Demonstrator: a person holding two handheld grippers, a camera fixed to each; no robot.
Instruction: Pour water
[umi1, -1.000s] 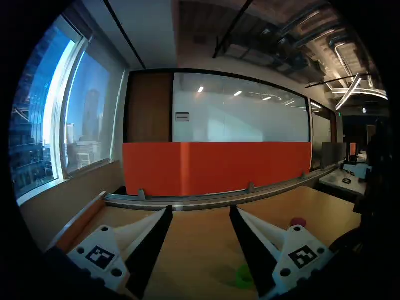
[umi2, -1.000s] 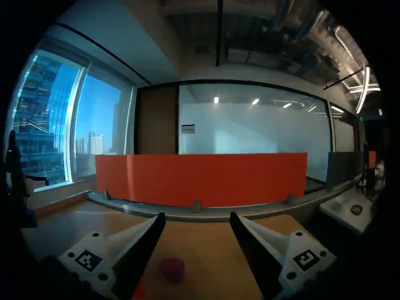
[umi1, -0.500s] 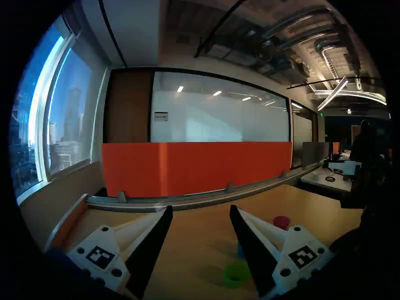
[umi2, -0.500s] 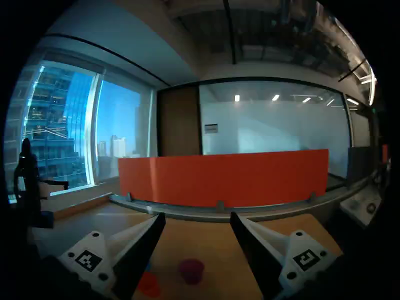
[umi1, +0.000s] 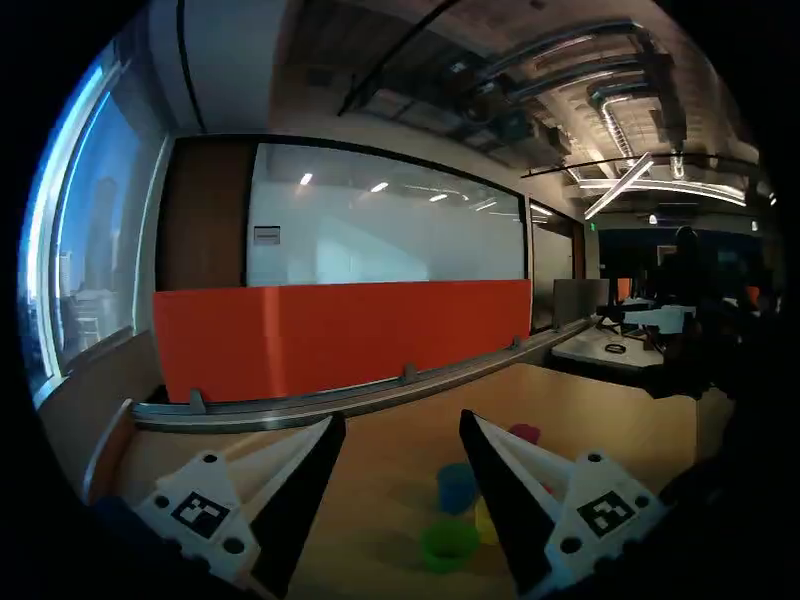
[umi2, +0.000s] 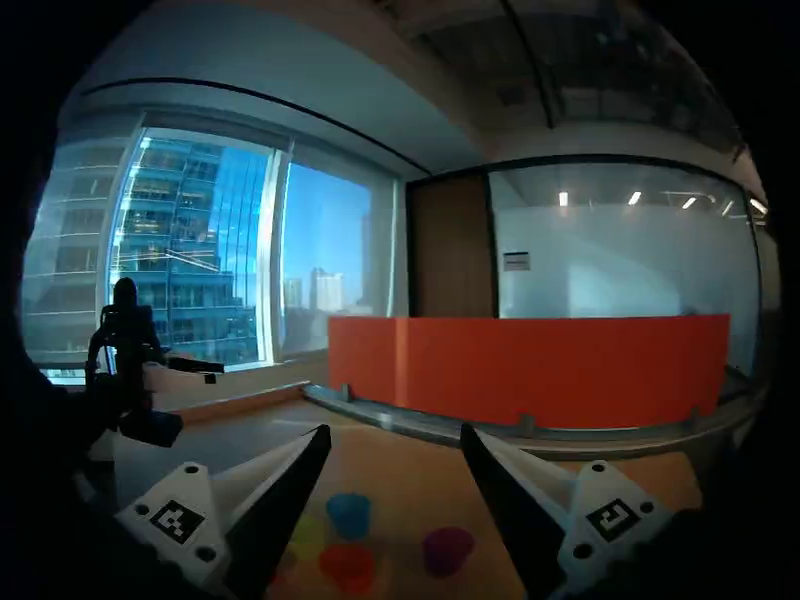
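Noted a green cup (umi1: 447, 545), a blue cup (umi1: 456, 487), a yellow cup (umi1: 482, 520) and a magenta cup (umi1: 523, 433) in the left gripper view. Found a red cup (umi2: 347, 563) in the right gripper view. Saw light tan wood grain on the desk (umi1: 400, 470). Recorded white shells, black inner faces and black-and-white square markers on the left gripper (umi1: 400, 417) and the right gripper (umi2: 393, 432). Marked plain orange on the partition (umi1: 340, 335) and blue in the window (umi2: 200, 260).
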